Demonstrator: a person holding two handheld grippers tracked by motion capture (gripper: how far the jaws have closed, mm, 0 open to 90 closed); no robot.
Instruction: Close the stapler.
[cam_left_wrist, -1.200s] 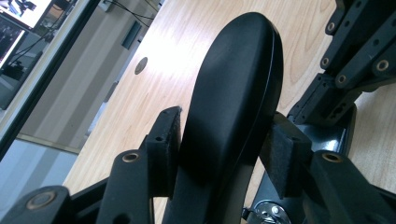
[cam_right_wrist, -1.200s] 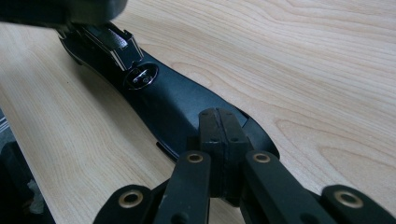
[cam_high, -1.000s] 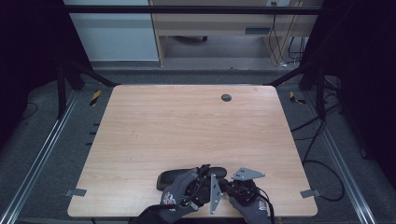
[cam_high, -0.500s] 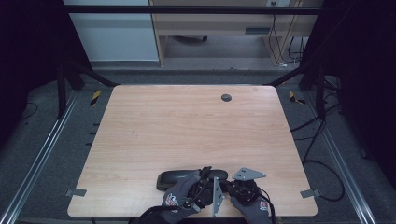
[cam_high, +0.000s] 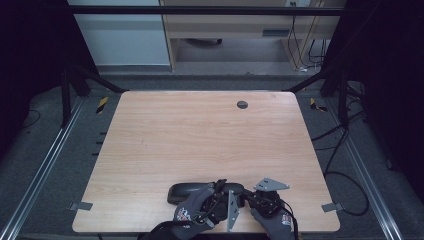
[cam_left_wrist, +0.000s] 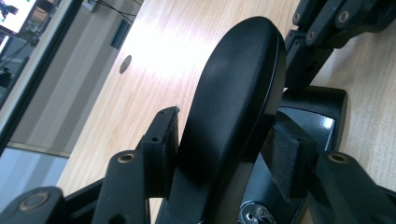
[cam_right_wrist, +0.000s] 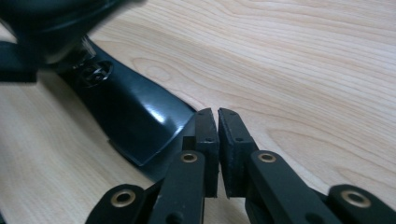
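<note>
The black case (cam_high: 192, 192) is seen lying near the front edge of the desk (cam_high: 200, 135), its lid (cam_left_wrist: 233, 93) raised on edge above the glossy base (cam_right_wrist: 135, 116). The lid is held between the pads of the left tool (cam_left_wrist: 224, 140), which appear to lie against both its faces, though these jaws have just been opening. If they are widened further, the lid could be let go and snap shut or drop back on its hinge. The right tool (cam_right_wrist: 218, 116) is all but closed, with a thin slit and nothing between its pads; its jaws have just been opening a little. It is set just beside the base's end without gripping it, so the base is not pinned and could be dragged or tipped off the front edge.
</note>
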